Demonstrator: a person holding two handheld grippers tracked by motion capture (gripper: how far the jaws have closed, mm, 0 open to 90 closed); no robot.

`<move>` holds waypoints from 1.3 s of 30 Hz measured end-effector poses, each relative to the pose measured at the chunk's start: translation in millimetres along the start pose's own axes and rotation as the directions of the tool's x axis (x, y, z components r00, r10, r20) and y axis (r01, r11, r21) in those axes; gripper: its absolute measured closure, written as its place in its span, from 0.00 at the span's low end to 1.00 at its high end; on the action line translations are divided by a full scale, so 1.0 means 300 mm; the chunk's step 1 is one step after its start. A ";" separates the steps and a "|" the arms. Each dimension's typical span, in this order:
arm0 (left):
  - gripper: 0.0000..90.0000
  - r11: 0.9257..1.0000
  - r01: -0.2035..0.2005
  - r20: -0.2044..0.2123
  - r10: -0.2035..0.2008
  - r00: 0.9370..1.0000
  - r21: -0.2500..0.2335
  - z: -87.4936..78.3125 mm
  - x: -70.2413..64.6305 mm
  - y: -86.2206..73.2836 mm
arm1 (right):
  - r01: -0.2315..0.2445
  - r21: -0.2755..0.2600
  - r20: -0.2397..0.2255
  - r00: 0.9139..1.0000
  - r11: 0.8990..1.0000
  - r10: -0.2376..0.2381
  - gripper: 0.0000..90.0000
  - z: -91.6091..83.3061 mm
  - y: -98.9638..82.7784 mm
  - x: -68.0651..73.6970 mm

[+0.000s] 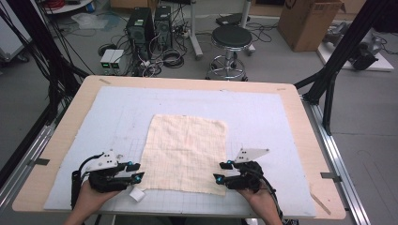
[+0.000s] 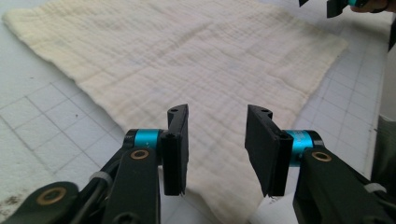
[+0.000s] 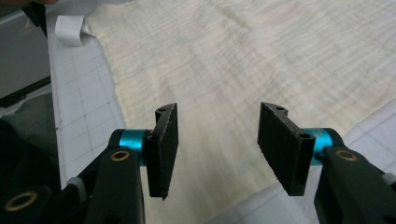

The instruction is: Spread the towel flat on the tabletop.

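Observation:
A cream, finely woven cloth (image 1: 185, 152) lies spread flat on the white gridded mat (image 1: 89, 140). My left gripper (image 1: 137, 171) rests at the cloth's near left corner, pointing right. In the left gripper view it (image 2: 217, 140) stands open over the cloth (image 2: 187, 60), nothing pinched between the pads. My right gripper (image 1: 220, 171) sits at the near right corner, pointing left. In the right gripper view it (image 3: 217, 144) is open above the cloth (image 3: 243, 56), pads apart from the fabric. A small white tag (image 1: 136, 194) sticks out at the near left corner.
The mat covers most of a wooden table (image 1: 307, 140). Beyond the far edge stand a black stool (image 1: 231, 37), computer towers (image 1: 141, 26) with cables and a cardboard box (image 1: 307, 21). Black frame struts (image 1: 331, 79) rise at the right.

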State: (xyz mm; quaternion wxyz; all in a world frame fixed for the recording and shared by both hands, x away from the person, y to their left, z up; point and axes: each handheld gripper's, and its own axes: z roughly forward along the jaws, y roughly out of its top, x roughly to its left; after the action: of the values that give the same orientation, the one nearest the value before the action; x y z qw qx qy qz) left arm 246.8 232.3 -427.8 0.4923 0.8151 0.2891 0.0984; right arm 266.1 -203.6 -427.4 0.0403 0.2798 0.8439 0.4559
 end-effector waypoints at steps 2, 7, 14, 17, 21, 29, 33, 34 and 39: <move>0.64 1.000 -0.003 -0.017 0.003 1.000 -0.005 0.003 0.003 0.002 | -0.002 0.005 0.007 1.000 1.000 0.002 0.49 0.003 0.002 -0.006; 0.57 1.000 0.006 -0.065 -0.007 0.998 -0.018 0.010 0.019 0.010 | 0.002 0.006 0.028 1.000 1.000 -0.003 0.42 0.015 0.015 -0.024; 0.53 1.000 0.013 -0.104 -0.015 0.994 -0.026 0.021 0.035 0.022 | -0.010 0.001 0.054 0.998 1.000 0.010 0.37 0.019 0.022 -0.044; 0.52 1.000 0.010 -0.109 -0.012 0.994 -0.021 0.028 0.039 0.024 | -0.007 0.001 0.068 0.998 1.000 0.007 0.34 0.020 0.025 -0.046; 0.46 1.000 0.001 -0.129 -0.003 0.992 -0.021 0.028 0.040 0.029 | -0.006 -0.006 0.077 0.997 1.000 0.006 0.32 0.022 0.033 -0.051; 0.42 1.000 0.008 -0.127 -0.011 0.992 -0.028 0.028 0.036 0.031 | 0.012 -0.017 0.084 0.996 1.000 -0.010 0.31 0.023 0.045 -0.046; 0.42 1.000 0.004 -0.123 -0.007 0.992 -0.025 0.028 0.037 0.030 | 0.011 -0.016 0.082 0.997 1.000 -0.010 0.30 0.023 0.048 -0.042; 0.42 1.000 0.006 -0.125 -0.009 0.992 -0.025 0.030 0.036 0.030 | 0.012 -0.014 0.084 0.996 1.000 -0.011 0.30 0.024 0.048 -0.041; 0.42 1.000 0.004 -0.121 -0.006 0.993 -0.020 0.029 0.036 0.031 | 0.012 -0.008 0.085 0.996 1.000 -0.011 0.31 0.025 0.050 -0.042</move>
State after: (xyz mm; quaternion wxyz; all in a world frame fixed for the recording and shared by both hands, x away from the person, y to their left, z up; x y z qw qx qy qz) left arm 262.9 228.7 -425.6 0.4822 0.8019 0.3194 0.1495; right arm 285.6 -198.2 -422.3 0.0799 0.2937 0.8411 0.4472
